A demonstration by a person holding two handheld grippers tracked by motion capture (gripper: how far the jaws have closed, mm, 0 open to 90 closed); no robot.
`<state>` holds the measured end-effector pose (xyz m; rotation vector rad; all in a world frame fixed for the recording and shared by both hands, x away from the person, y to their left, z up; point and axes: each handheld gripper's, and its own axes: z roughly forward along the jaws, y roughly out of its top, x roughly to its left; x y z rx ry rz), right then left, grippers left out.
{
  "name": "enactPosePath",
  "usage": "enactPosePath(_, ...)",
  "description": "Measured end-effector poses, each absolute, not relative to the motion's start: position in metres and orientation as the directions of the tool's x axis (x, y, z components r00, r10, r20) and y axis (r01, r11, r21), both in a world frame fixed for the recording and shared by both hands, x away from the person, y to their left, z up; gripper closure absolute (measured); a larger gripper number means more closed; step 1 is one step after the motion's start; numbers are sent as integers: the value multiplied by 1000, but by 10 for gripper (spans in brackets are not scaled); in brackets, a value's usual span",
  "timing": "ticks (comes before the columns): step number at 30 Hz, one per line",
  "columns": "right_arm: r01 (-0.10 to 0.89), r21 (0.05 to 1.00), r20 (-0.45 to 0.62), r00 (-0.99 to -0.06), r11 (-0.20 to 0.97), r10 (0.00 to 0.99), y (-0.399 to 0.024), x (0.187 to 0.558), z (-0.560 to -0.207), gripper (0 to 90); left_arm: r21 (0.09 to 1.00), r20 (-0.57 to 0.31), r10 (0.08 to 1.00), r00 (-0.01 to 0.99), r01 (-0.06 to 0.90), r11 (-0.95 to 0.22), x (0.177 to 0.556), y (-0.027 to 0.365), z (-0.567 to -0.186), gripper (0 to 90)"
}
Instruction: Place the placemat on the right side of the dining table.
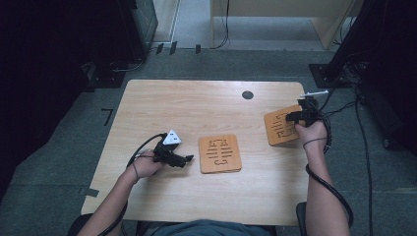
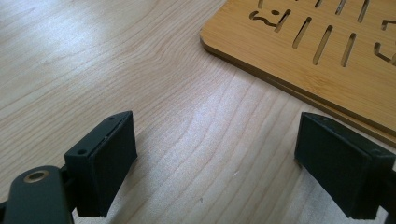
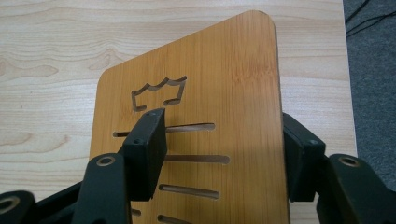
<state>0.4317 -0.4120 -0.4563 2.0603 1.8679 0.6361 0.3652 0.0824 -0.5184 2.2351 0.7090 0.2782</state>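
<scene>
Pale woodgrain table (image 1: 162, 105); slotted bamboo board (image 3: 210, 93) tilted between right claw (image 3: 224, 154), loosened; left claw (image 2: 215, 168) open.

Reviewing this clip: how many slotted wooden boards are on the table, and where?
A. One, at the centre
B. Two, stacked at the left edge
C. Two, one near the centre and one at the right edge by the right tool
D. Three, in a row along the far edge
C: the high view shows one slotted board lying near the table's centre and a second board at the right edge, at the right tool.
</scene>
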Motion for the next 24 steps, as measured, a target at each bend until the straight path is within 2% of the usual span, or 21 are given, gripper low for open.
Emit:
enactPosePath(13, 854, 509, 116, 54, -106, 992, -413, 436, -464, 361, 726, -18, 569, 822, 402, -557, 365, 82, -518, 118)
enactPosePath(24, 855, 502, 146, 63, -129, 987, -416, 440, -472, 344, 726, -18, 572, 820, 404, -556, 365, 82, -518, 118)
